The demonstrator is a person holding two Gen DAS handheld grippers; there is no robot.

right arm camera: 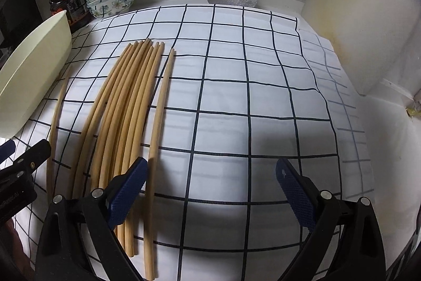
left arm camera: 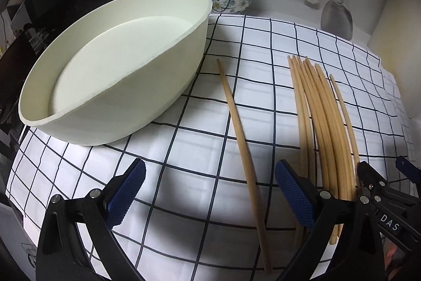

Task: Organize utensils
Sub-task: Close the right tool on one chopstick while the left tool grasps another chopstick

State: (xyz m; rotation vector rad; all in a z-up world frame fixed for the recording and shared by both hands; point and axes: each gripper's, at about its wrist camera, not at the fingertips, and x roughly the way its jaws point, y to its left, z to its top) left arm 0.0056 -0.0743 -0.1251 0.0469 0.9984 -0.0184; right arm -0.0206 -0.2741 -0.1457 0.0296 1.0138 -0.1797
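Both jaws apart, empty. Left gripper (left arm camera: 210,191) straddles lone chopstick (left arm camera: 236,117), centre frame; bundle (right arm camera: 123,107) lies left of right gripper (right arm camera: 210,191). White bin (left arm camera: 113,70) upper left. Advice: lower squarely, close mid-shaft, lift level to the bin.

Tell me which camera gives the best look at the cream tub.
The left wrist view. There the cream tub shows whole: its full rim, the bare inside and the outer wall, standing on the checked cloth left of the chopsticks. The right wrist view catches only one end of it, cut off at the left edge.
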